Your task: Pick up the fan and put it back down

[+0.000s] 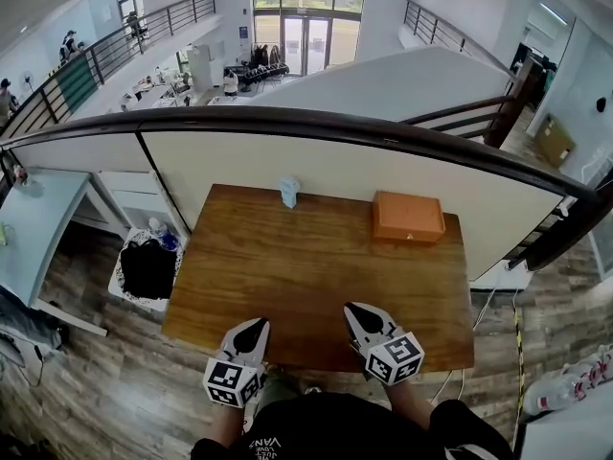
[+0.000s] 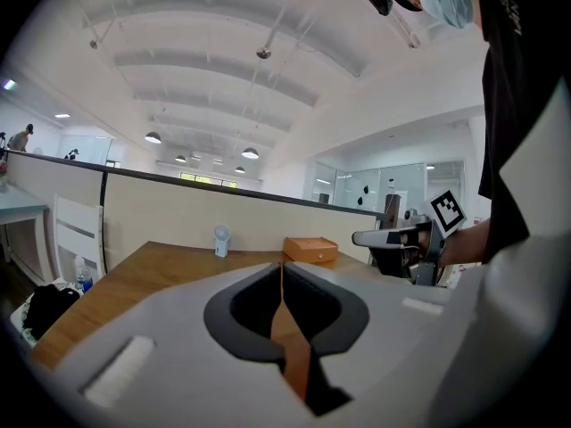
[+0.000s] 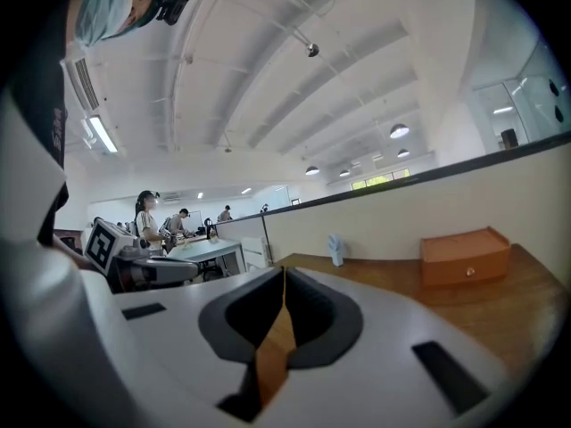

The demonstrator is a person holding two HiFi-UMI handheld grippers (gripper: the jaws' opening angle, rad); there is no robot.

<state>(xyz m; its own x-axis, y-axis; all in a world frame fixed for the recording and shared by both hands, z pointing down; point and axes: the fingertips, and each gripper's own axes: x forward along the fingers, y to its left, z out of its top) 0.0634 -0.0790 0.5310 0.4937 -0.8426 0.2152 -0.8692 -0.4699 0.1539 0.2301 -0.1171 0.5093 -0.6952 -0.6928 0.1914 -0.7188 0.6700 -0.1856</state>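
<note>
A small pale-blue fan (image 1: 289, 193) stands upright at the far edge of the wooden table (image 1: 287, 276), against the partition; it also shows small and distant in the left gripper view (image 2: 221, 239) and the right gripper view (image 3: 335, 249). My left gripper (image 1: 257, 326) hovers over the table's near edge, shut with nothing between its jaws (image 2: 282, 267). To its right, my right gripper (image 1: 354, 309) is at the same near edge, also shut and empty (image 3: 284, 276). Both are far from the fan and point toward the partition.
An orange box (image 1: 409, 217) sits at the far right of the table. A cream partition with a dark rail (image 1: 316, 123) closes off the far side. A black bag on a white seat (image 1: 148, 268) stands left of the table.
</note>
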